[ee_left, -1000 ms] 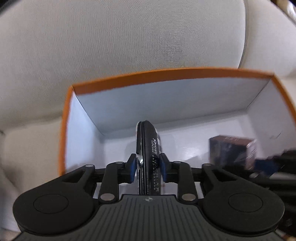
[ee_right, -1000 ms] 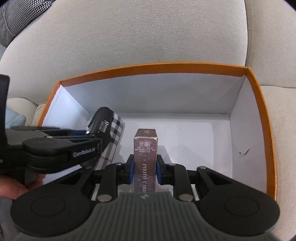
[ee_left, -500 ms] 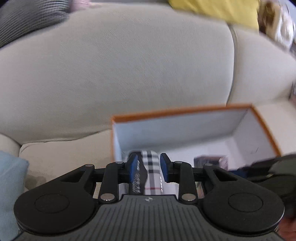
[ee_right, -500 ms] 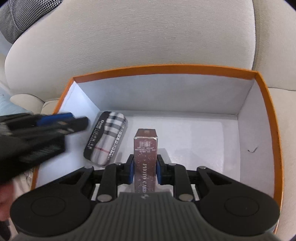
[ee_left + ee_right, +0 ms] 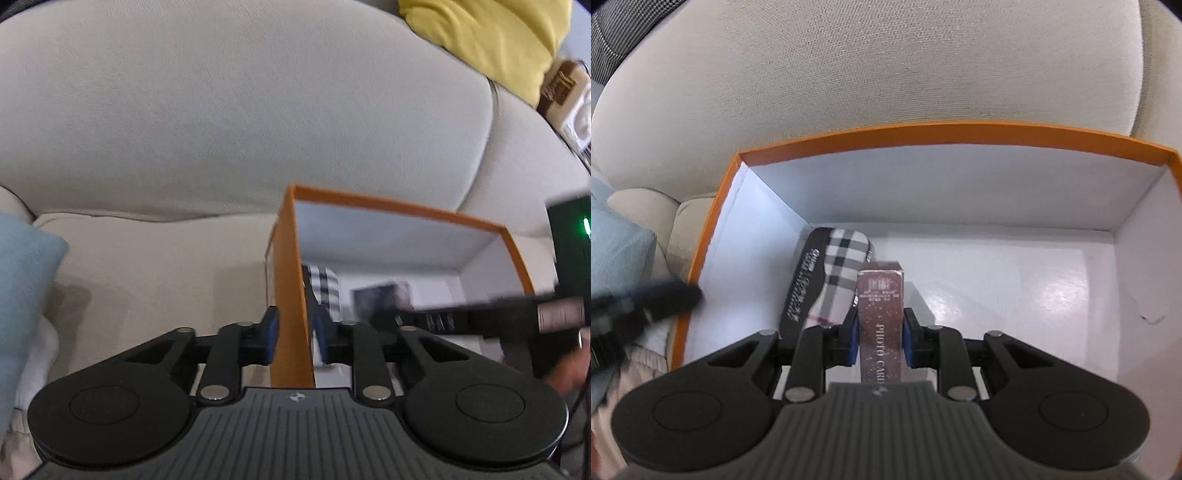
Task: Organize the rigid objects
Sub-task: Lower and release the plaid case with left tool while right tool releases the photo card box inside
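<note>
An orange box (image 5: 923, 134) with a white inside sits on a beige sofa. A plaid glasses case (image 5: 827, 277) lies flat at its left inner wall. My right gripper (image 5: 880, 345) is shut on a glittery brown "PHOTO CARD" box (image 5: 881, 314), held low over the box floor beside the case. My left gripper (image 5: 295, 338) is open and empty, its pads either side of the orange box's left wall (image 5: 291, 288). The case (image 5: 323, 284) and card box (image 5: 384, 299) show blurred inside.
The sofa backrest (image 5: 886, 66) rises behind the box. A light blue cushion (image 5: 22, 288) lies at the left on the seat. A yellow cushion (image 5: 487, 33) sits on top of the backrest. The right half of the box floor (image 5: 1034, 288) is bare.
My left gripper let go of the plaid case, which now lies flat in the box, then pulled back out to the left wall. My right gripper moved left with the card box.
</note>
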